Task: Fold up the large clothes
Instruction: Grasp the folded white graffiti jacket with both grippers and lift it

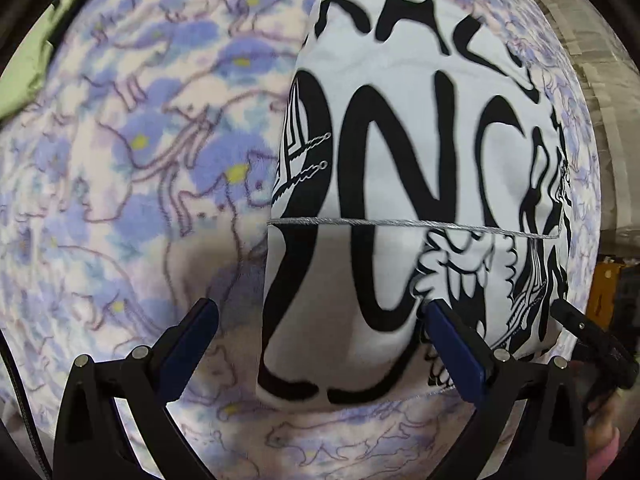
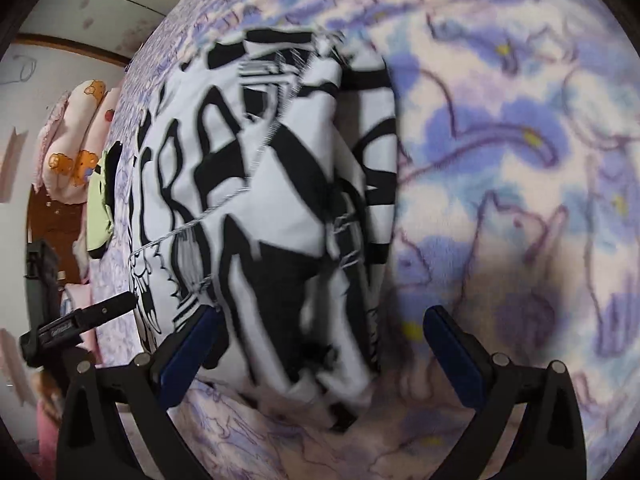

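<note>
Left wrist view: a folded white garment [image 1: 400, 184] with black lettering lies on a purple floral blanket [image 1: 140, 160].
The left gripper [image 1: 320, 320] hangs spread wide and empty over its near edge.
Right wrist view: the right gripper [image 2: 320, 324], also spread and empty, hovers at the garment's corner, with a green cloth [image 2: 100, 208] beyond.

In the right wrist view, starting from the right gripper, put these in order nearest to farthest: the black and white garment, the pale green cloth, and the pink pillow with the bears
1. Black and white garment: nearest the right gripper, lying on the blanket just ahead of the open fingers.
2. Pale green cloth: beyond the garment's far left edge.
3. Pink pillow with bears: farthest, at far left behind the green cloth.
</note>
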Available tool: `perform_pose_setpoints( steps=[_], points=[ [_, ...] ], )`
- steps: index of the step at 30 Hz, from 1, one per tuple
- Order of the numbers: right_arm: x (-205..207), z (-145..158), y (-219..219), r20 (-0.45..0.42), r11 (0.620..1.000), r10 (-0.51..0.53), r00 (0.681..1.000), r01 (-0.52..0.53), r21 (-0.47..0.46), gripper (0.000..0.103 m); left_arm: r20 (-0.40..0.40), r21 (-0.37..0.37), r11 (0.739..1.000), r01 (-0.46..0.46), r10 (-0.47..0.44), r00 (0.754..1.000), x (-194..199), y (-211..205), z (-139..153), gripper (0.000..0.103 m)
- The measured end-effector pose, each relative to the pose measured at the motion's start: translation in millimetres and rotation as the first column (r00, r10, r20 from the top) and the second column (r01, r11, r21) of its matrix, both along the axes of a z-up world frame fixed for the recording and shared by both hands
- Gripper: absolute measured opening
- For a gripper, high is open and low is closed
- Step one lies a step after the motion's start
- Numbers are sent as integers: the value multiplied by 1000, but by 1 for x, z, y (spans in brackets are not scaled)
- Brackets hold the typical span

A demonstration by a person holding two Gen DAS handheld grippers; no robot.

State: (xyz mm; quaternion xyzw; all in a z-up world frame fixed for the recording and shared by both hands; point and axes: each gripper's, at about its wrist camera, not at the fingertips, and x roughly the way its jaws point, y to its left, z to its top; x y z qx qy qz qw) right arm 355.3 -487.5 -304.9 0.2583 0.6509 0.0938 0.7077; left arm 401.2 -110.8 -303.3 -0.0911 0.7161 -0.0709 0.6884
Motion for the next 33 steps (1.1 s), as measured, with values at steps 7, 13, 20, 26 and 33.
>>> perform_pose_setpoints(
  steps=[7,13,20,26,33],
  points=[
    [26,-38,-12,-48,966,-66,997,76,246,103,-50,-214,977,21,-33,998,24,5,-28,102],
    [43,-62,-10,-111,947,-59,992,91,308,103,-91,-340,940,-1,-32,995,48,5,-53,103],
    [58,-64,15,-92,935,35,995,0,355,103,-134,-425,903,-55,-2,991,63,-3,-84,103],
    [53,-54,34,-68,966,104,992,-85,245,96,-134,-399,911,-103,53,990,69,-10,-90,103],
    [39,-33,58,-48,993,114,992,-112,49,70,-78,-253,952,-175,160,984,60,-31,-74,100]
  ],
)
